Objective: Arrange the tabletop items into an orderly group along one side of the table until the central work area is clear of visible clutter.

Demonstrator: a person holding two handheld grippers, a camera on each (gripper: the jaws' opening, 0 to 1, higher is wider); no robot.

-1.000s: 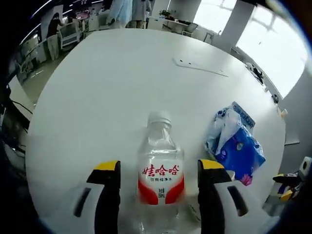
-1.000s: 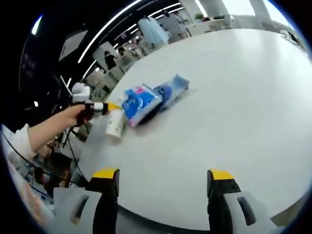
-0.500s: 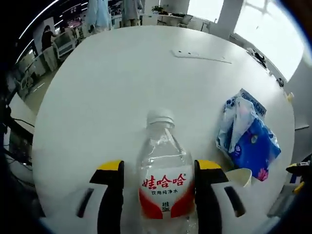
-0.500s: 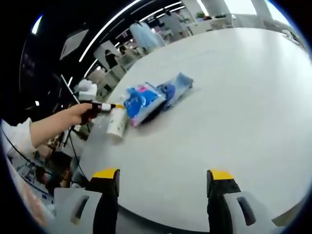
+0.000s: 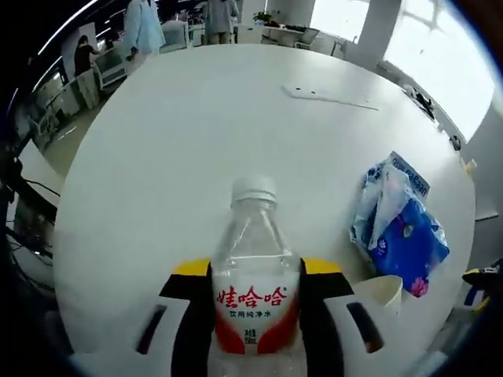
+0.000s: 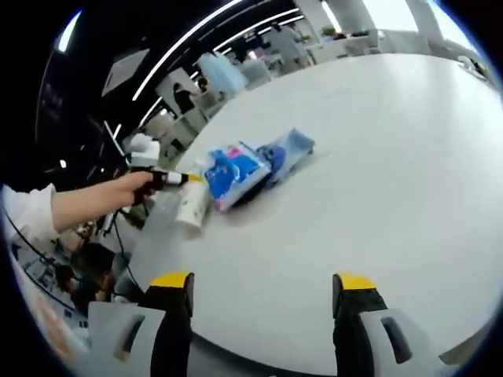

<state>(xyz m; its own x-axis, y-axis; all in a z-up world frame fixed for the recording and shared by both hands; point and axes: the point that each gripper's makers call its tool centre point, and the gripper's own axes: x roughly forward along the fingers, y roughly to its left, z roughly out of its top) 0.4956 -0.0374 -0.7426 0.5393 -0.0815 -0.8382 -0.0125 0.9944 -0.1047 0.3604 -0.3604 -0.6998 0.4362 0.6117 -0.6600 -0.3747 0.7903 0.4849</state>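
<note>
The left gripper (image 5: 255, 294) has its yellow-tipped jaws pressed against both sides of a clear water bottle (image 5: 253, 283), clamping it at the red-and-white label (the widest, flattest band, which is likely why the grip sits there). The bottle stands upright between the jaws with its white cap (image 5: 253, 188) pointing up the view. Just to its right lies a blue tissue pack (image 5: 397, 228), and a pale paper cup (image 5: 383, 292) lies tipped beside the right jaw, so the three things sit close together near the table's near edge. That clustering fits the job of lining items up along one side; the wide white table (image 5: 196, 133) beyond them is bare apart from a flat strip far off.

The right gripper (image 6: 259, 314) hangs over the table edge with its jaws spread wide and nothing between them, well apart from the group, probably waiting its turn. From there the person's hand (image 6: 130, 188) is seen gripping the left tool, with the bottle and tissue pack beside it.

Compared with a second ago, the left jaws have gone from standing clear of the bottle to closing on it, and the bottle fills more of that view. The right gripper's jaws look unchanged.
</note>
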